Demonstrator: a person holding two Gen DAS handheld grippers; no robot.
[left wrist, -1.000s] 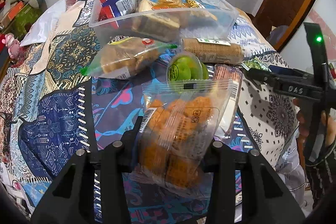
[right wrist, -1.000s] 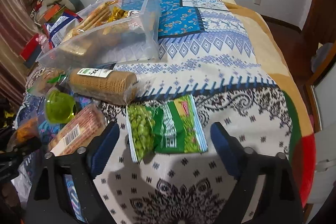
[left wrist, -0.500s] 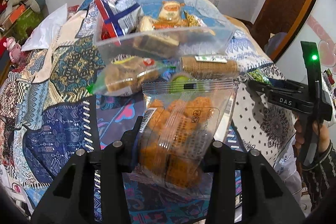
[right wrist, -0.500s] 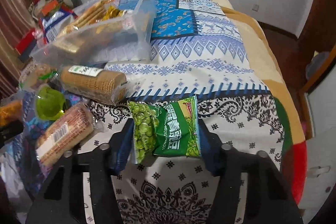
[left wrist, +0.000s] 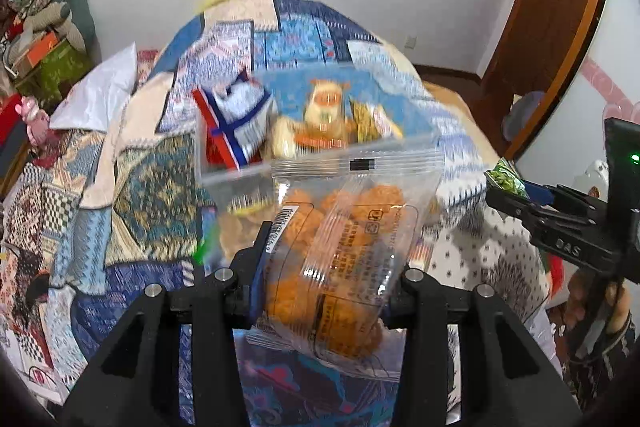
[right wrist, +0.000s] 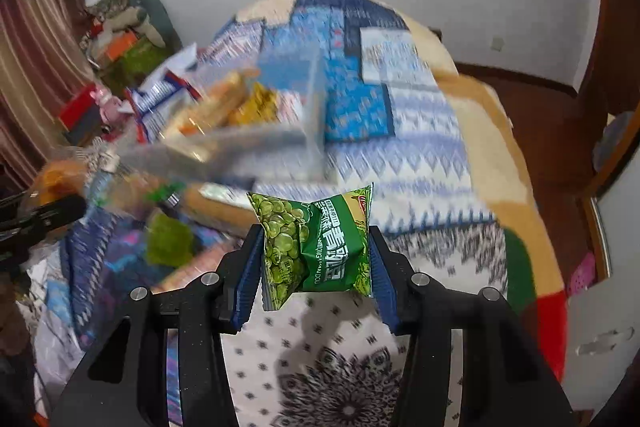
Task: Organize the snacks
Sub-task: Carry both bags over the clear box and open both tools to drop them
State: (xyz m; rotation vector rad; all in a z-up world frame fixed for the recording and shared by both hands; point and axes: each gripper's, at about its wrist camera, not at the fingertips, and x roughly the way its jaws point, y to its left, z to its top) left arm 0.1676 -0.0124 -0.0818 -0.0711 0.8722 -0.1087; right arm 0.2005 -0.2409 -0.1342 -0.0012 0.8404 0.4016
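My left gripper is shut on a clear bag of orange fried snacks, held up above the bedspread. Behind it stands a clear plastic bin with a blue-and-red packet and other snacks inside. In the right wrist view my right gripper has its jaws closing on a green pea packet. The pads press its sides, and it is crumpled and off the cloth. The bin lies ahead and to the left, blurred. The right gripper shows at the right edge of the left view.
Loose snacks lie on the patterned bedspread in front of the bin, among them a green jelly cup and a biscuit roll. Clutter is piled by the wall on the left. The bed's edge and a wooden door are on the right.
The right gripper's jaws closed in on the green pea packet and lifted it off the bedspread. Both grippers rose, and the left one kept its hold on the orange snack bag.
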